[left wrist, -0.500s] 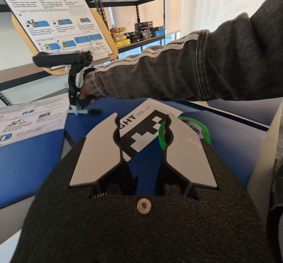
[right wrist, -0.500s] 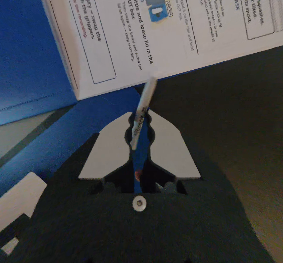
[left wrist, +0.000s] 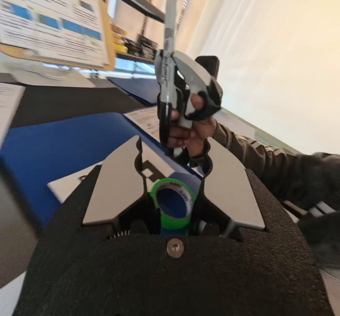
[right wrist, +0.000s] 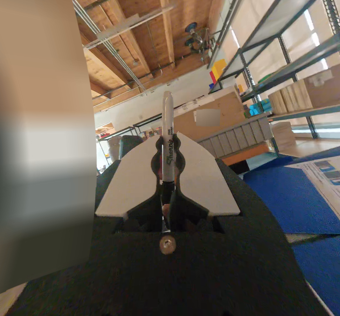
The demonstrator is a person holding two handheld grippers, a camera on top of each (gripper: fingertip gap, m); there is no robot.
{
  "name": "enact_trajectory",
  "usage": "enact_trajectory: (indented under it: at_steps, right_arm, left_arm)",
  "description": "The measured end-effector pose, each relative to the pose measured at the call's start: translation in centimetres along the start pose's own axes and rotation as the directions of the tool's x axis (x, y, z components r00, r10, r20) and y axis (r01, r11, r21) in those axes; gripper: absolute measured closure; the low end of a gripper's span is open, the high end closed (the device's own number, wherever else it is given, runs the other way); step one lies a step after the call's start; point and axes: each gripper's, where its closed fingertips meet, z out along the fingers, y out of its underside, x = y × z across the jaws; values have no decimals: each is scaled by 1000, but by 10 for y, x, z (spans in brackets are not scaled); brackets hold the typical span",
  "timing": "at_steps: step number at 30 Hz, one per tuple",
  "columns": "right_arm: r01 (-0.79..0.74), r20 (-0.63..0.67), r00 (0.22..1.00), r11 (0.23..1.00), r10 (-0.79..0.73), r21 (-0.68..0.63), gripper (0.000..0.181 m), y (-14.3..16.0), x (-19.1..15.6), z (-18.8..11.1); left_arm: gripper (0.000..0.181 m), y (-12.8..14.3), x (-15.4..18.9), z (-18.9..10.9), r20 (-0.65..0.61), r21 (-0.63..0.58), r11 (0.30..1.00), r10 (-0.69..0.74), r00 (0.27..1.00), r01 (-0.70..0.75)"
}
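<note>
Right wrist view: the right tongs [right wrist: 167,139] pinch a marker [right wrist: 167,132] upright, mid-barrel, raised above the table. Left tongs [left wrist: 172,152] are spread, empty, over a green tape roll [left wrist: 173,206]. With so narrow a grip, the marker could pivot or slip.

A warehouse-like storeroom — metal shelving [right wrist: 287,79], cardboard boxes [right wrist: 301,95], timber ceiling [right wrist: 139,31].

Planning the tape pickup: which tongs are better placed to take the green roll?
Left tongs: likely, open with the tape roll between them. Right tongs are shut on the marker.
</note>
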Motion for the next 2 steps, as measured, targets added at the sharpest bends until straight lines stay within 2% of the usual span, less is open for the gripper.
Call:
enact_trajectory:
  at_steps: [1, 2]
  right_arm:
    - [17, 17, 1000, 1000, -18, 11, 170, 0, -17, -2]
    - [27, 31, 999, 999, -28, 27, 170, -1, -31, -5]
  left_arm:
    - [118, 1, 12, 7, -55, -37, 999, 7, 998, -9]
    - [122, 3, 25, 13, -114, -68, 997, 30, 993, -38]
